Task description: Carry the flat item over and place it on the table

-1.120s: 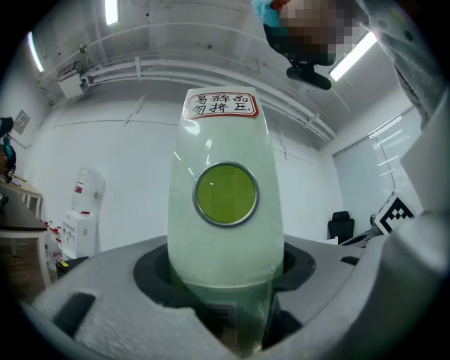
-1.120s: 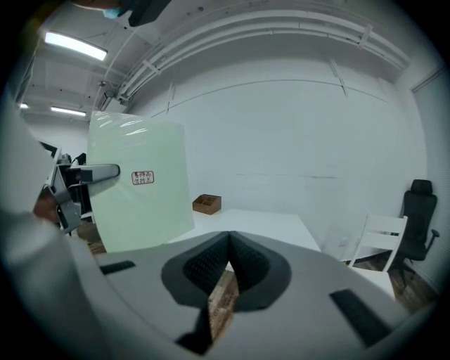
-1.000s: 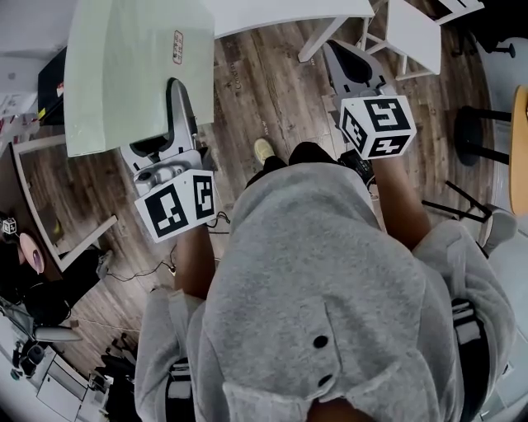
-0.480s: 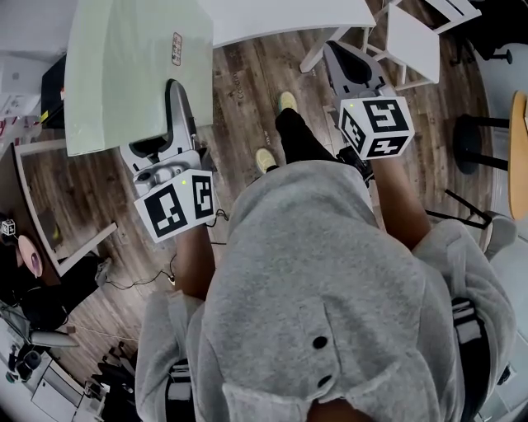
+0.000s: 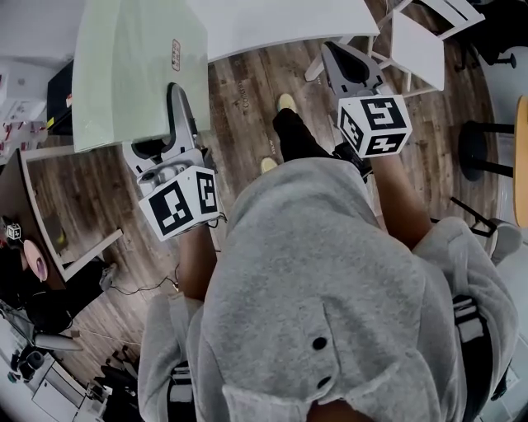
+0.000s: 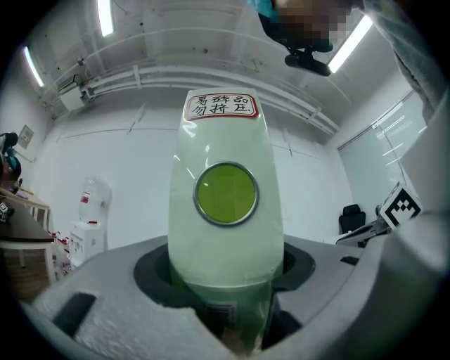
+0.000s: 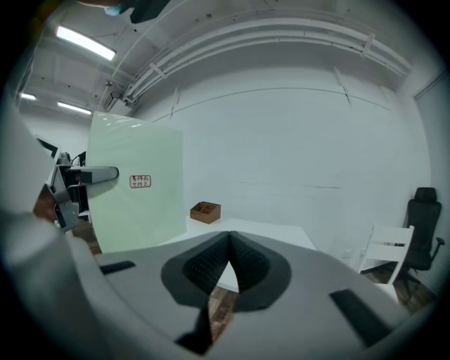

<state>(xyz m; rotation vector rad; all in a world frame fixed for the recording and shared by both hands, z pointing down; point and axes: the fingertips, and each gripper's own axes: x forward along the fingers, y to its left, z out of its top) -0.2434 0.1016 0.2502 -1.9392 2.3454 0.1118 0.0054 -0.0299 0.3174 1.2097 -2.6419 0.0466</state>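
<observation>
Panel (image 5: pixel 136 66) pinched at edge in left claw (image 5: pixel 176 95); right claw (image 5: pixel 346 59) closed, empty. Carry panel steady, approach worktop (image 5: pixel 280 25) slowly, lower flat.

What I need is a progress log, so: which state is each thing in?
left gripper: shut on the pale green translucent flat panel.
right gripper: shut, empty.
pale green translucent flat panel: held in the air, not set down.
white table: holds a brown wooden box, no panel yet.
brown wooden box: open-topped, upright.
</observation>
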